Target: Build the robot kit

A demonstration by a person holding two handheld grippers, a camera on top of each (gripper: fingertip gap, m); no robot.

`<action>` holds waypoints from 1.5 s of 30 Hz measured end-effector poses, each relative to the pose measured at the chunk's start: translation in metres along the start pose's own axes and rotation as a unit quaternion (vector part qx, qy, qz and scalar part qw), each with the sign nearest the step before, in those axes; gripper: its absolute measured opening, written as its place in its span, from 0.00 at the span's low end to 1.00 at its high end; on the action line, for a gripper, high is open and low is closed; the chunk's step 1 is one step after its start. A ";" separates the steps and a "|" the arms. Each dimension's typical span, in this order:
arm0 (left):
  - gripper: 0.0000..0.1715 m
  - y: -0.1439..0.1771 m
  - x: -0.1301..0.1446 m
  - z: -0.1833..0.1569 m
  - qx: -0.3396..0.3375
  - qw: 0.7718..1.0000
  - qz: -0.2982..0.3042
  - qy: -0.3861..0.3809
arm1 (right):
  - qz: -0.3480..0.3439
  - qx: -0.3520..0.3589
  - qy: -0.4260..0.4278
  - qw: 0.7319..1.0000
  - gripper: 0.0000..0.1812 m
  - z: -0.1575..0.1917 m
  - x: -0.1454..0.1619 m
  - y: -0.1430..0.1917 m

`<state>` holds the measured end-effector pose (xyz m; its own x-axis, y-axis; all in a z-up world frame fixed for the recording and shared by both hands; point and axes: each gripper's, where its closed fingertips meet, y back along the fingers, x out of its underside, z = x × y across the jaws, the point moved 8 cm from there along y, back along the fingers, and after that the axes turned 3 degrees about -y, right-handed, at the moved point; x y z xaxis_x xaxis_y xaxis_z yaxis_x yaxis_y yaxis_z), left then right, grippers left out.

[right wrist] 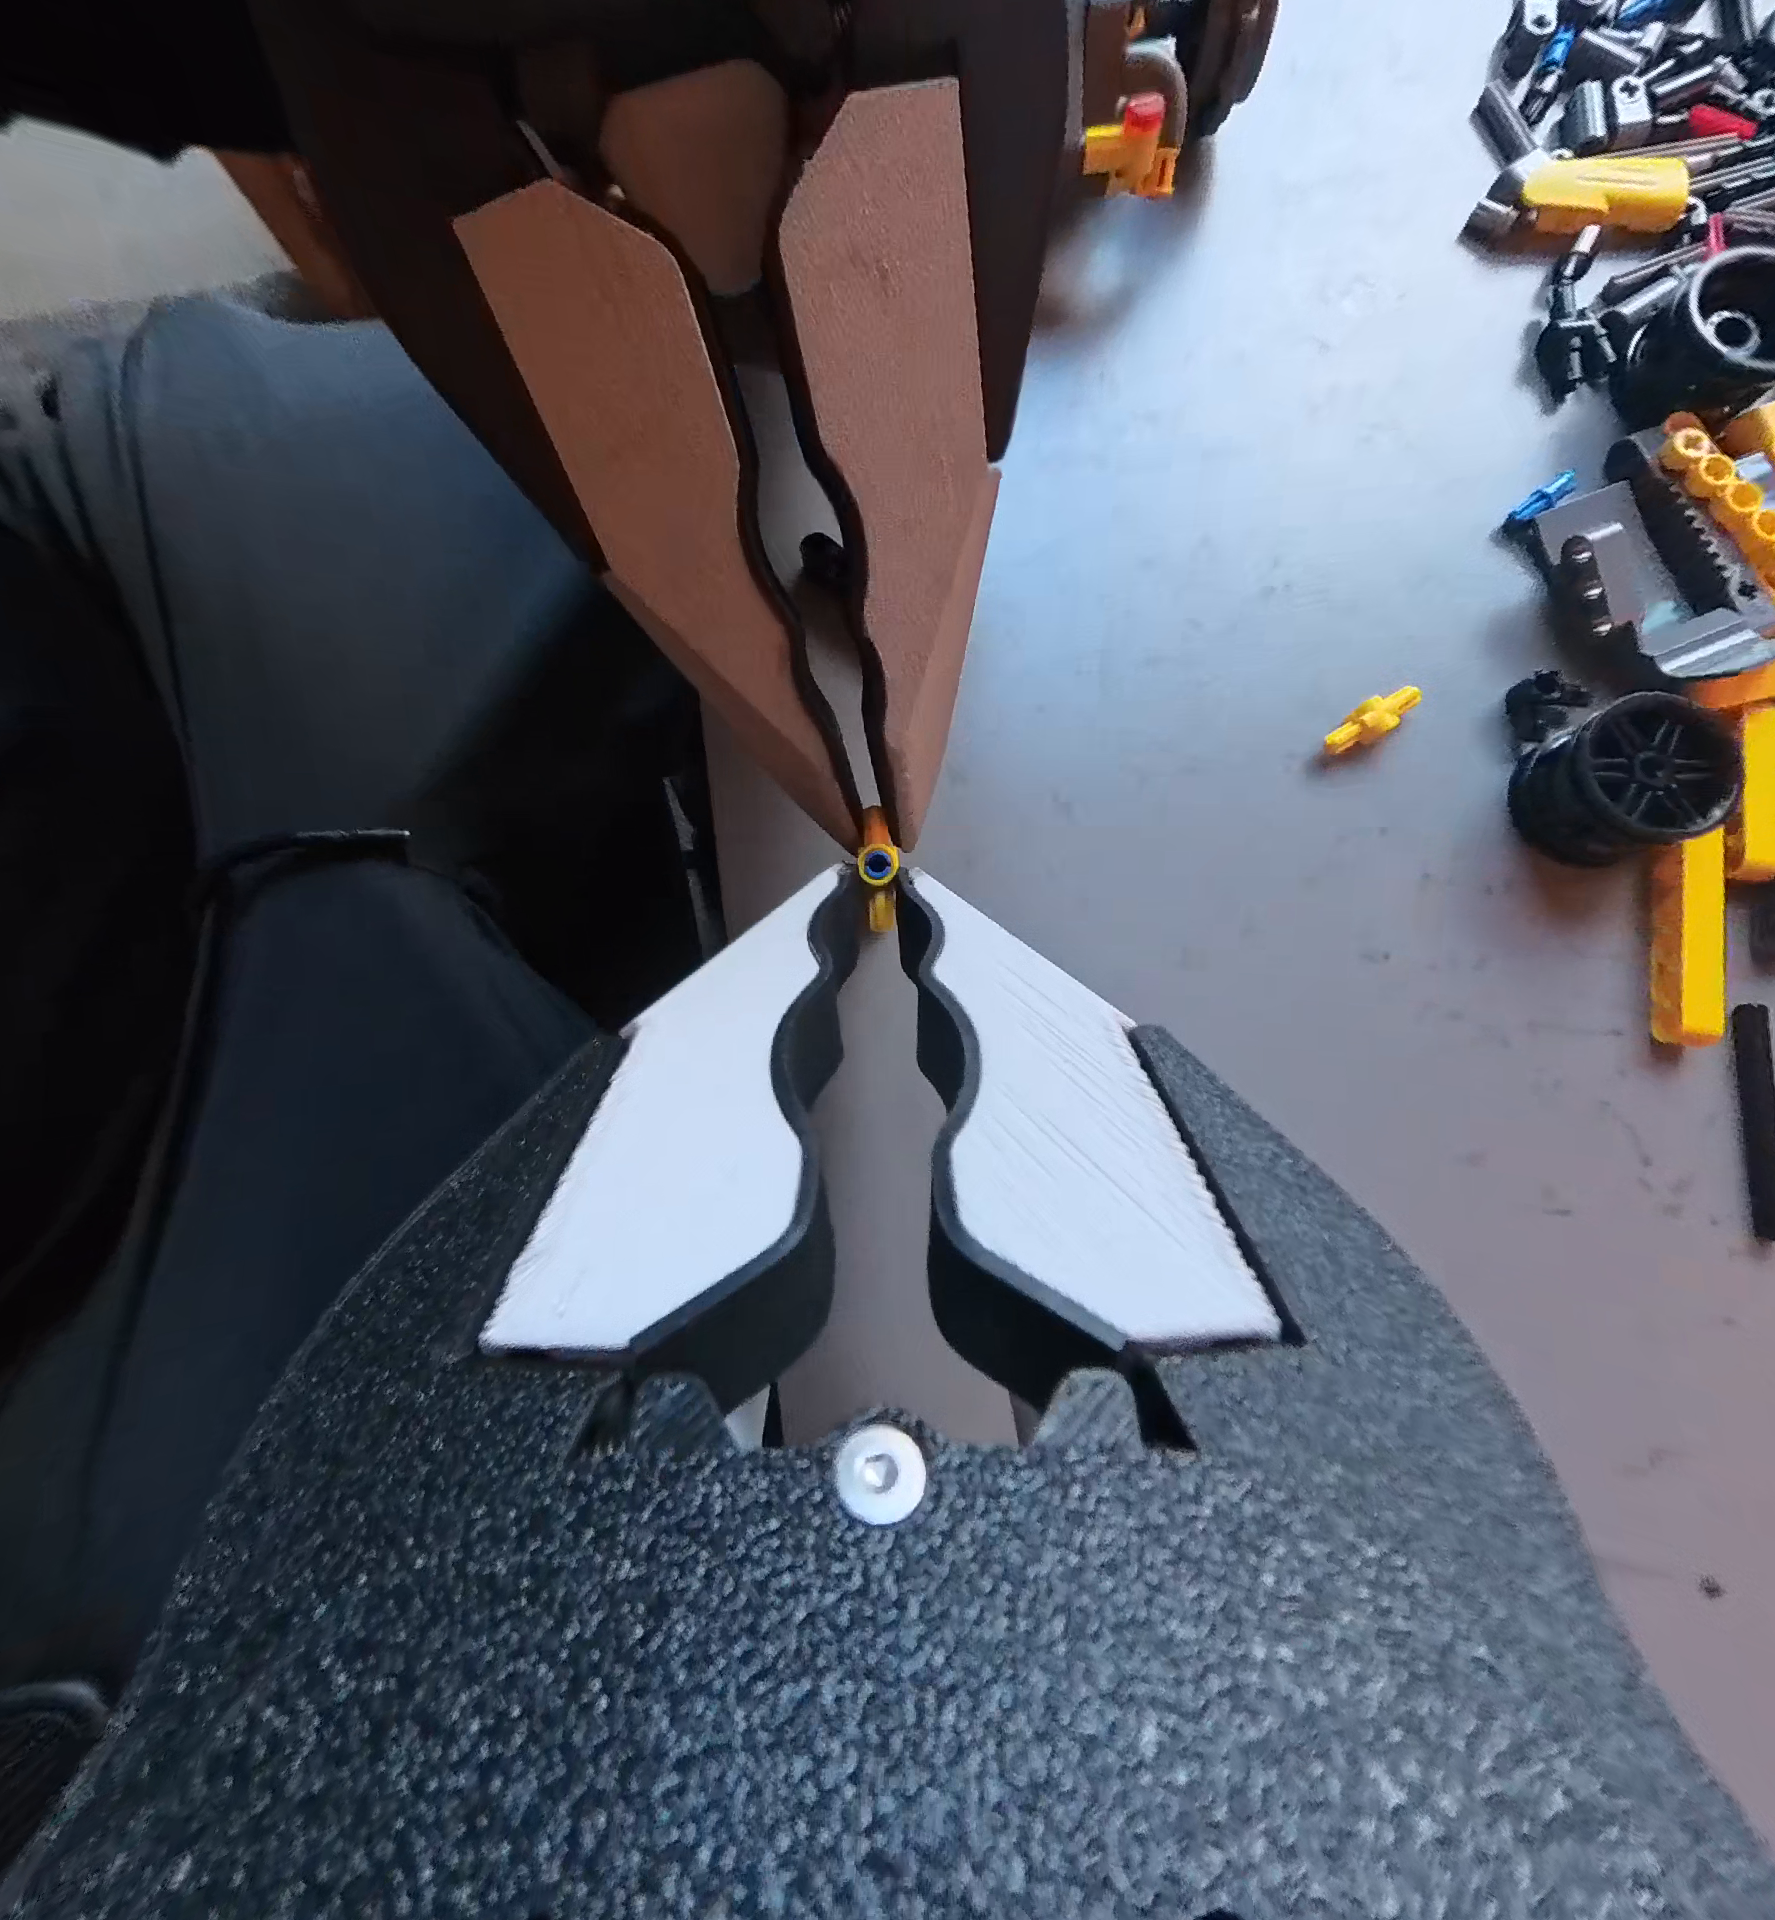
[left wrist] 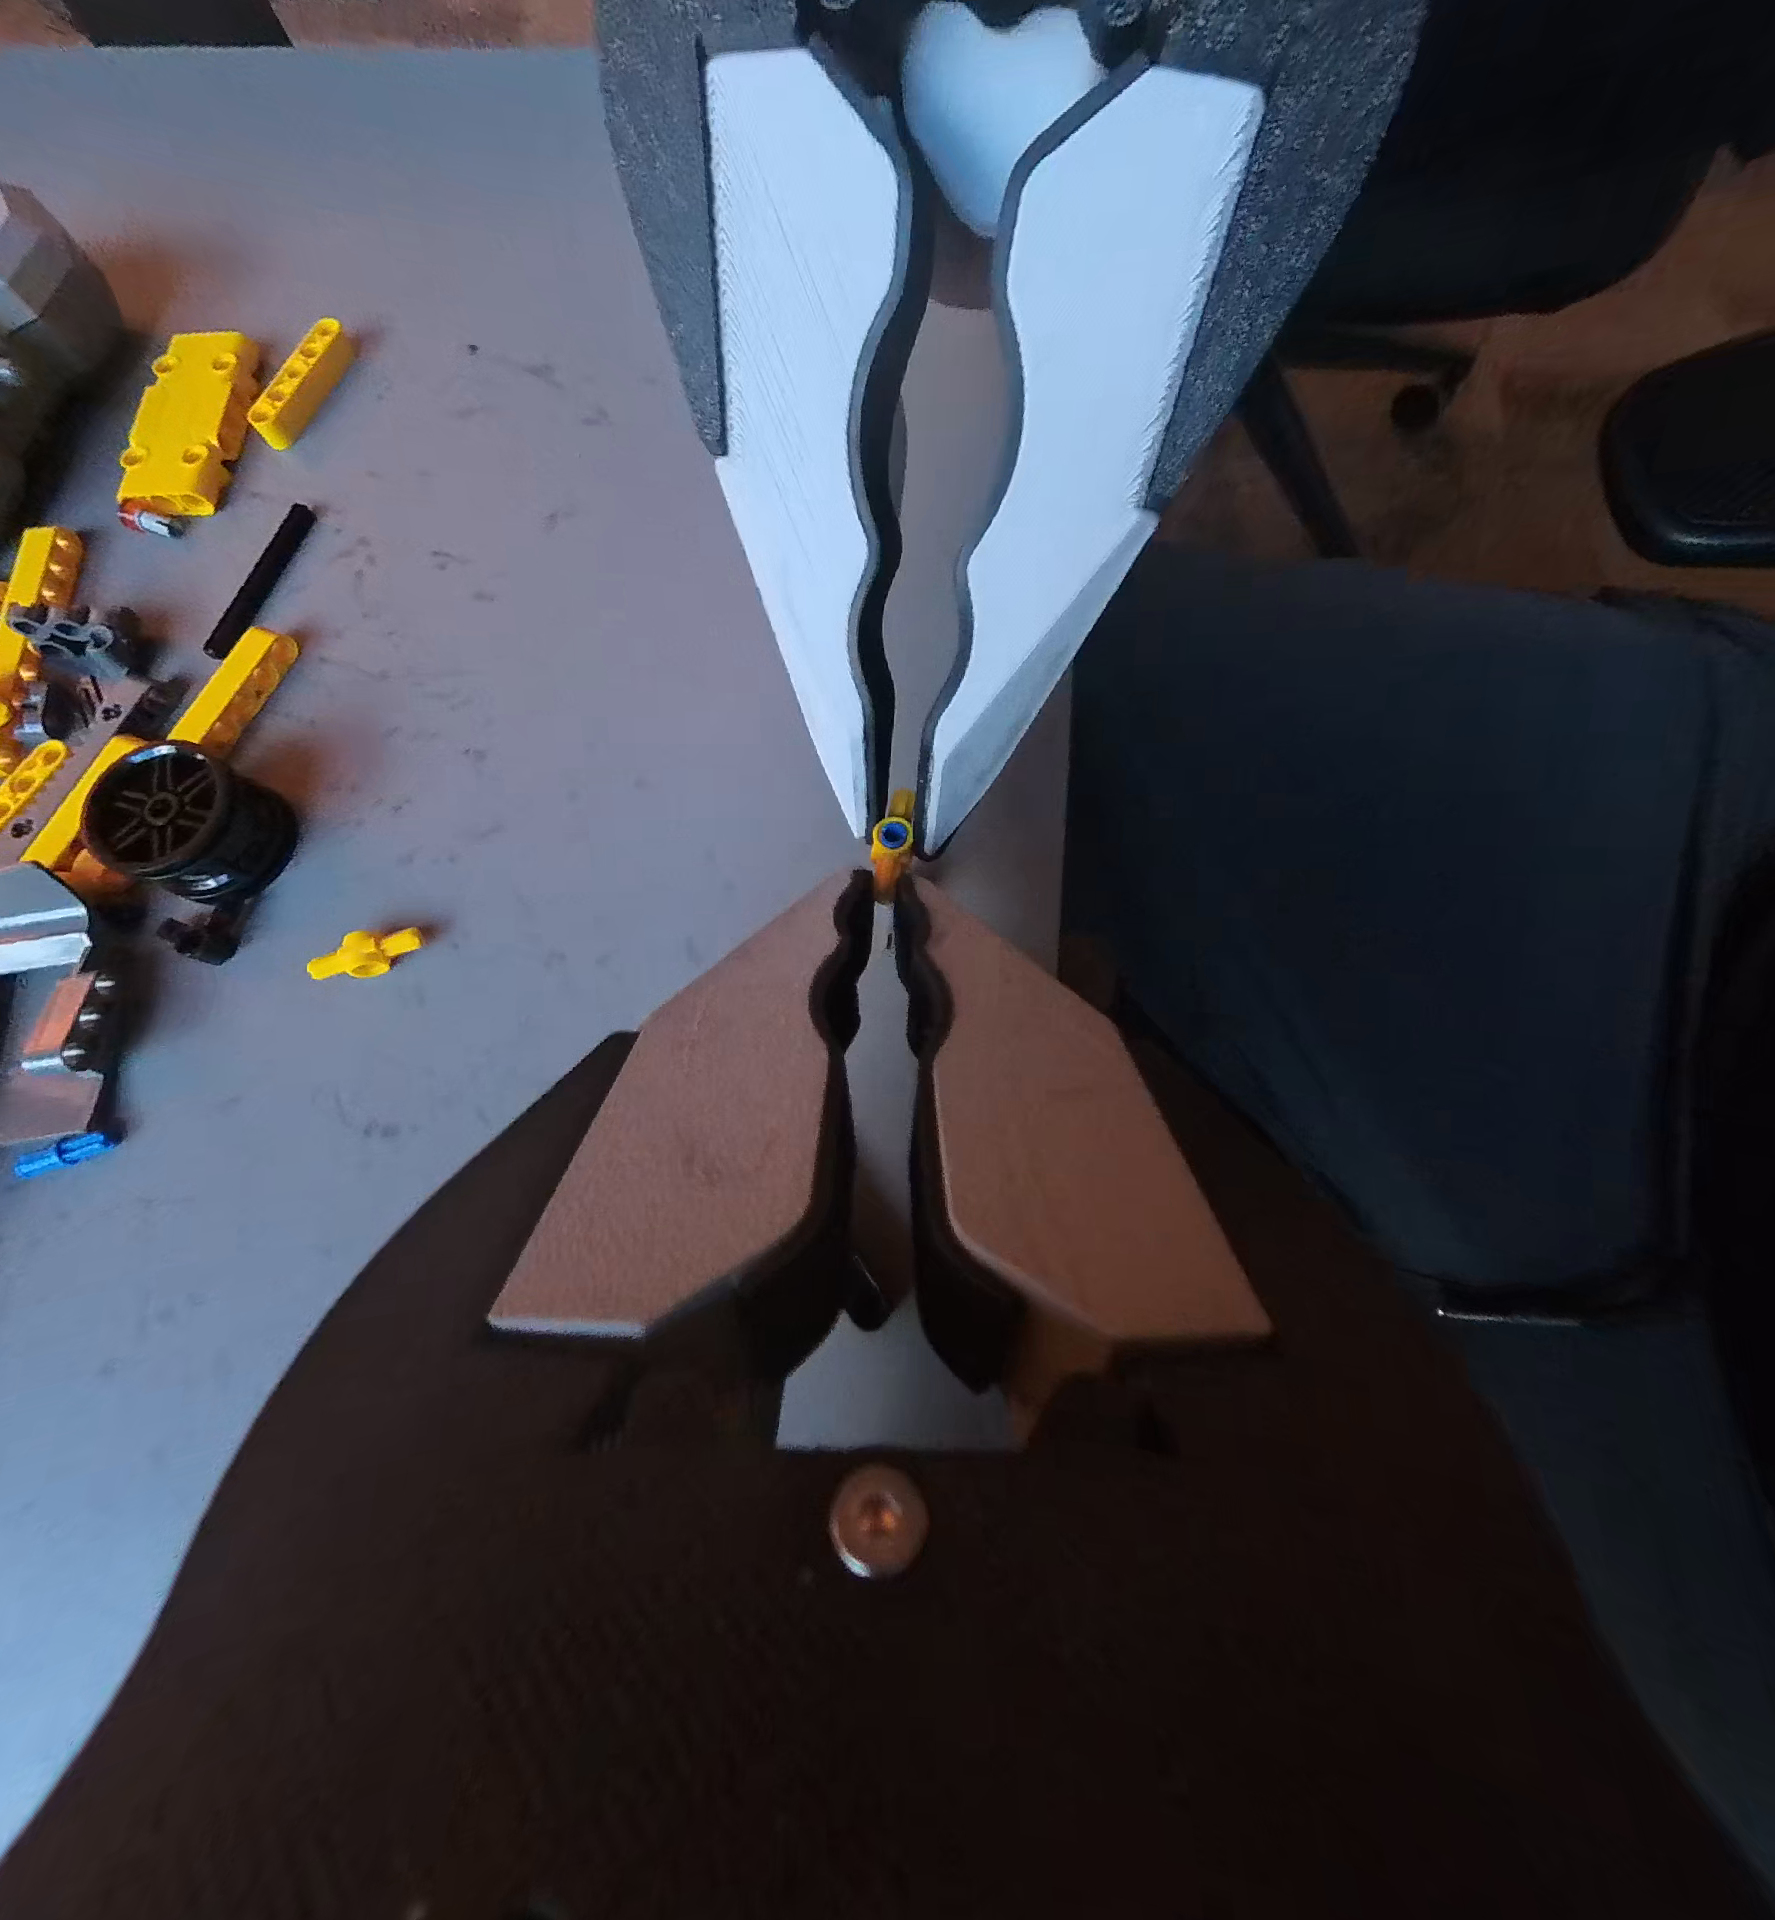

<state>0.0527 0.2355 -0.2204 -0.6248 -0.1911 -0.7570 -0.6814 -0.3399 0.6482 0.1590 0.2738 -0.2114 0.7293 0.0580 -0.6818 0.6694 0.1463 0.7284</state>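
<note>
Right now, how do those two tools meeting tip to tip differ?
The left tool has brown fingers on a smooth dark body; the right tool has white fingers on a grainy black body. The left's screw looks coppery, the right's white. Both are shut on the same small yellow piece with a blue centre, held over the grey table's edge.

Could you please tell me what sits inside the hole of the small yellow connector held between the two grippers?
A blue piece fills the hole of the yellow connector; only its ringed end shows. The left gripper and right gripper both pinch the connector, and their fingers cover its sides and the blue piece's length.
</note>
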 end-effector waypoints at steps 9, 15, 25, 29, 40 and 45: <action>0.01 -0.007 0.006 -0.003 -0.012 1.000 0.028 -0.007 | -0.004 -0.007 -0.004 1.000 0.03 0.000 -0.001 -0.005; 0.01 0.000 -0.004 -0.001 -0.013 1.000 0.003 0.009 | -0.080 -0.025 -0.038 0.996 0.03 -0.004 0.006 0.006; 0.01 0.006 -0.016 -0.003 0.023 0.998 -0.037 0.036 | -0.168 -0.034 -0.029 0.985 0.03 0.004 0.012 0.018; 0.07 0.005 -0.019 -0.001 0.032 0.998 -0.035 0.036 | -0.186 -0.043 -0.041 0.981 0.03 0.004 0.014 0.019; 0.01 -0.003 -0.017 -0.001 0.020 1.000 0.018 0.003 | -0.117 0.001 -0.021 0.993 0.03 0.002 0.021 0.013; 0.01 -0.002 -0.019 0.003 0.023 1.000 0.013 0.010 | -0.089 0.004 -0.025 0.996 0.06 0.001 0.025 0.007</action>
<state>0.0643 0.2428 -0.2073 -0.6344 -0.2184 -0.7415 -0.6822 -0.2930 0.6699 0.1818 0.2750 -0.2232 0.6054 -0.0172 -0.7957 0.7892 0.1423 0.5974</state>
